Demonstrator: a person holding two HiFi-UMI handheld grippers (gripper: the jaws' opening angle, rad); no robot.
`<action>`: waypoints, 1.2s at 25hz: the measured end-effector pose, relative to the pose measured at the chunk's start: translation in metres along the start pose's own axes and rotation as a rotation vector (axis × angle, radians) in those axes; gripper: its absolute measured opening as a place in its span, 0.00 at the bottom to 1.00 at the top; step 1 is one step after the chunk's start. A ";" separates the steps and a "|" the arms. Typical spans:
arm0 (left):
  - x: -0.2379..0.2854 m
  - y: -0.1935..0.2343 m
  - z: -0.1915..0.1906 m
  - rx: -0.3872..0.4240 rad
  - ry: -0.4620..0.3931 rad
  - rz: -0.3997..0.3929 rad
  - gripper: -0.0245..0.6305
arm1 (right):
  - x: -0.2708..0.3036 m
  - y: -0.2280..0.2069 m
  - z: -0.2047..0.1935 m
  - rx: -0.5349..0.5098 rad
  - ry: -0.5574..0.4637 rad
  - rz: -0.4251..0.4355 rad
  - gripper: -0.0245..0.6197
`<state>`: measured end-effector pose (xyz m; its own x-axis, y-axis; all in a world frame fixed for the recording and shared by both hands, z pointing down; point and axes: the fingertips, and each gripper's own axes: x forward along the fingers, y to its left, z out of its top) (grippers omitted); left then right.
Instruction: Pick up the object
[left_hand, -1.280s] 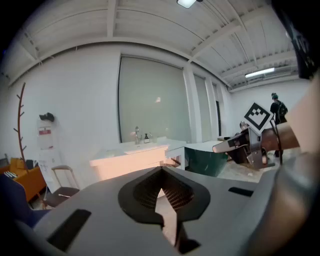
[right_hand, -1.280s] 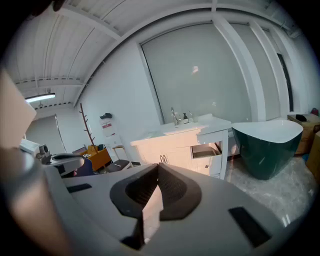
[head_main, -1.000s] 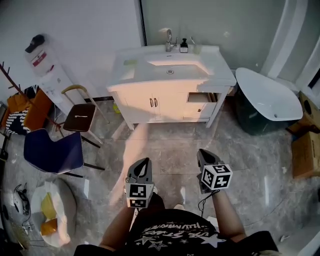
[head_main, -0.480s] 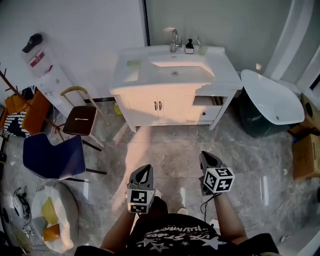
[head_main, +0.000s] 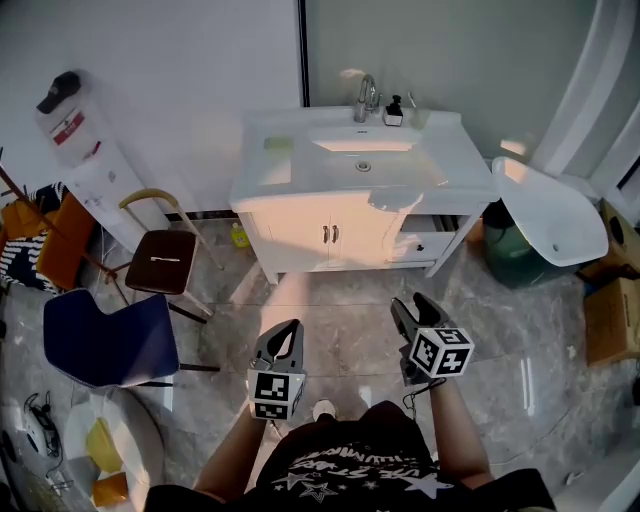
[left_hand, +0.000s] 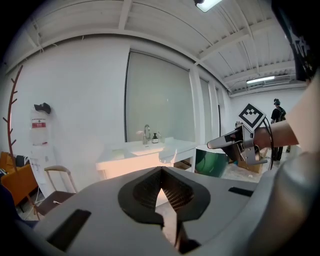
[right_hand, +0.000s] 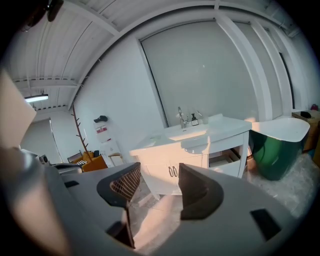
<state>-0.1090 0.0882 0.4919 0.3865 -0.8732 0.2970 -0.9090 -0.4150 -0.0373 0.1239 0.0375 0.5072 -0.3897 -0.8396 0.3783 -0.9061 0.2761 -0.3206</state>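
No single task object stands out. Ahead is a white vanity (head_main: 300, 190) with a faucet (head_main: 366, 97), a dark soap bottle (head_main: 393, 112) and a pale green pad (head_main: 277, 146) on its top. My left gripper (head_main: 288, 328) hovers over the floor well short of it, jaws shut and empty (left_hand: 161, 170). To its right, my right gripper (head_main: 412, 302) is level with it. Its jaws have just been opening and now stand open, with nothing between them (right_hand: 159, 172). Both point at the vanity.
A drawer (head_main: 425, 245) hangs open at the vanity's lower right. A white and green tub (head_main: 545, 215) stands to the right, with cardboard boxes (head_main: 610, 320) beyond. On the left are a brown stool (head_main: 160, 260) and a blue chair (head_main: 105, 335).
The person has walked toward the vanity with both grippers held out in front. The right gripper's jaws have spread apart; the left gripper's stay together.
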 end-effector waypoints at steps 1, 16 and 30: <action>0.003 0.006 0.002 -0.007 -0.007 -0.002 0.06 | 0.006 0.003 0.000 0.012 -0.001 -0.005 0.41; 0.101 0.071 0.003 -0.030 0.045 0.105 0.06 | 0.134 -0.041 0.025 0.072 0.070 0.055 0.42; 0.269 0.116 0.079 -0.037 0.039 0.264 0.06 | 0.320 -0.089 0.145 -0.005 0.107 0.269 0.42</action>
<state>-0.0983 -0.2150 0.4921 0.1294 -0.9393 0.3178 -0.9830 -0.1636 -0.0833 0.1039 -0.3232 0.5309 -0.6312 -0.6819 0.3696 -0.7684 0.4847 -0.4179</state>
